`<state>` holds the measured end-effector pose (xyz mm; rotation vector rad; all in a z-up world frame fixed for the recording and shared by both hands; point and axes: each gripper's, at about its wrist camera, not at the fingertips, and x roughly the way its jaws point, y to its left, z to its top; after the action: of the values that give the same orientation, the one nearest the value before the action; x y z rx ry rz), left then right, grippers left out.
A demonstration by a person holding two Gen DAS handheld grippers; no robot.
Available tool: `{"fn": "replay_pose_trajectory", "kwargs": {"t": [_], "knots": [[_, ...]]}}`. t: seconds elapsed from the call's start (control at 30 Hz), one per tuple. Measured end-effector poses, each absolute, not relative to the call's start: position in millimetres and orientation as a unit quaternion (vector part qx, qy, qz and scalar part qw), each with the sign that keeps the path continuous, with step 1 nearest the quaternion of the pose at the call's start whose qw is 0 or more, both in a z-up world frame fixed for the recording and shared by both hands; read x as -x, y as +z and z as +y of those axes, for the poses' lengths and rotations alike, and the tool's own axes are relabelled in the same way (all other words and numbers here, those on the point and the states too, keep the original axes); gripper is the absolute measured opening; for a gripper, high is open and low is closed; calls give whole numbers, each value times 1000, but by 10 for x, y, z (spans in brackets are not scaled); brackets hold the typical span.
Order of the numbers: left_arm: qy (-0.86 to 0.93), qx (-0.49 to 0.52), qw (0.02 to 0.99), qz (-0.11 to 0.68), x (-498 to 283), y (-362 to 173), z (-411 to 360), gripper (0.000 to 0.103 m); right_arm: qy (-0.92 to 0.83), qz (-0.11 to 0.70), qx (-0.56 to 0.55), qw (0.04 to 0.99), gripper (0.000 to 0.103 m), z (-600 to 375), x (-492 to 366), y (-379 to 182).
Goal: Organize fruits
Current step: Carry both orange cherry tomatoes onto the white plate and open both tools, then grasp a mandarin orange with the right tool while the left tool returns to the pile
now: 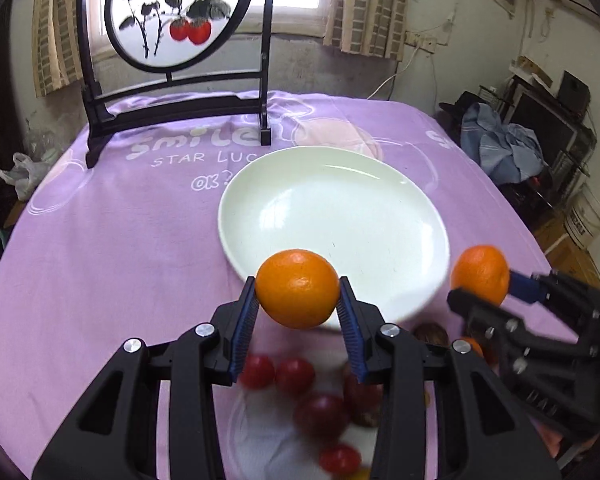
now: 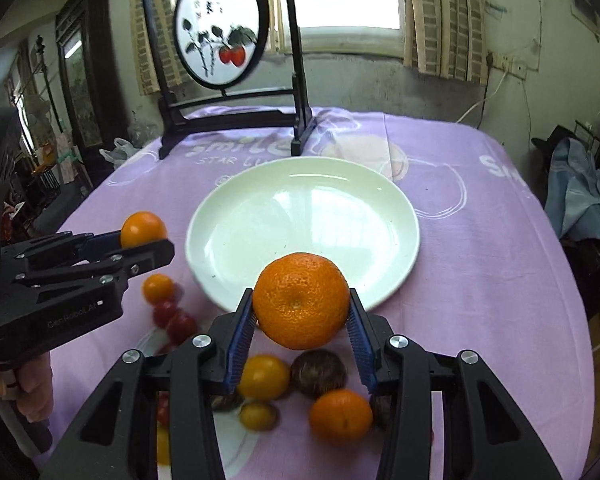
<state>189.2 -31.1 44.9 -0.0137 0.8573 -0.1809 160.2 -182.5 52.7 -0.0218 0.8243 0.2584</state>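
I have a fruit in each hand and nothing on the white plate (image 1: 284, 184) yet — so by my reading the sorting has barely begun. My left gripper (image 1: 299, 300) is clamped on a smooth orange (image 1: 298, 288), held in the air just short of the plate's near rim. My right gripper (image 2: 302, 308) grips a mandarin with pebbled skin (image 2: 301, 300), also lifted, at the near edge of the plate and a little to the right of the other. In the left view the right gripper shows side-on with its fruit beside the plate's right rim.

The plate is bare; I see only window glare on it. Everything else lies on the purple tablecloth (image 2: 480, 240) on the near side of the plate: red cherry tomatoes (image 1: 296, 376), a yellow tomato (image 2: 263, 377), a second mandarin (image 2: 341, 414), and a brown, round fruit (image 2: 318, 372) I cannot identify. Some of these are blurred.

What is left, as I judge it — set both held fruits down on the plate, then come back for the loose pile.
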Motion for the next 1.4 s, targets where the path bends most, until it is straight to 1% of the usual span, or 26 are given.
{"fn": "replay_pose_trajectory", "kwargs": {"t": [0.13, 0.27, 0.3, 0.33, 0.37, 0.4, 0.43, 0.5, 0.57, 0.63, 0.67, 0.7, 0.73, 0.83, 0.9, 1.03, 1.17, 1.33, 1.4], "knots": [[-70, 9, 891, 449, -2310, 194, -364, 39, 122, 434, -8, 892, 46, -1801, -1918, 262], [-68, 9, 880, 470, -2478, -33, -439, 39, 133, 461, -7, 878, 47, -1807, -2053, 76], [-70, 9, 878, 474, -2507, -69, -473, 39, 135, 459, -9, 878, 55, -1821, -2068, 68], [-73, 10, 875, 478, -2523, -106, -496, 43, 132, 453, -12, 882, 66, -1844, -2075, 72], [-72, 14, 873, 481, -2543, -132, -526, 50, 129, 450, -11, 884, 67, -1857, -2081, 80], [-68, 18, 874, 481, -2538, -133, -536, 65, 126, 450, -8, 884, 67, -1869, -2079, 80], [-65, 20, 878, 474, -2518, -116, -538, 70, 131, 451, -8, 883, 67, -1875, -2064, 79], [-63, 14, 885, 460, -2442, -43, -534, 70, 134, 451, -11, 882, 67, -1895, -2027, 107], [-58, 1, 890, 452, -2335, 28, -505, 73, 135, 453, -17, 881, 67, -1915, -1988, 129], [-44, -4, 897, 439, -2179, 102, -419, 83, 138, 446, -18, 884, 68, -1930, -1924, 189], [-39, -2, 901, 432, -2100, 142, -366, 85, 138, 441, -16, 887, 70, -1933, -1885, 229], [-34, 0, 905, 425, -2012, 170, -316, 88, 139, 434, -15, 890, 74, -1939, -1843, 272], [-31, 2, 908, 417, -1925, 194, -257, 89, 140, 424, -14, 894, 77, -1945, -1779, 323], [-15, 9, 916, 400, -1655, 219, -99, 92, 144, 399, -11, 905, 81, -1959, -1556, 430], [-16, 10, 916, 402, -1514, 183, -42, 92, 140, 391, -14, 910, 82, -2001, -1414, 450], [-26, 14, 908, 418, -1226, 45, 27, 92, 132, 391, -34, 910, 82, -2112, -1039, 362], [-37, 14, 908, 418, -939, -44, 33, 92, 134, 407, -49, 902, 82, -2182, -687, 199], [-37, 36, 901, 430, -773, -205, 125, 93, 131, 420, -22, 898, 82, -2158, -374, 95], [-40, 44, 904, 424, -703, -240, 148, 93, 125, 423, -11, 897, 82, -2152, -298, 58]]}}
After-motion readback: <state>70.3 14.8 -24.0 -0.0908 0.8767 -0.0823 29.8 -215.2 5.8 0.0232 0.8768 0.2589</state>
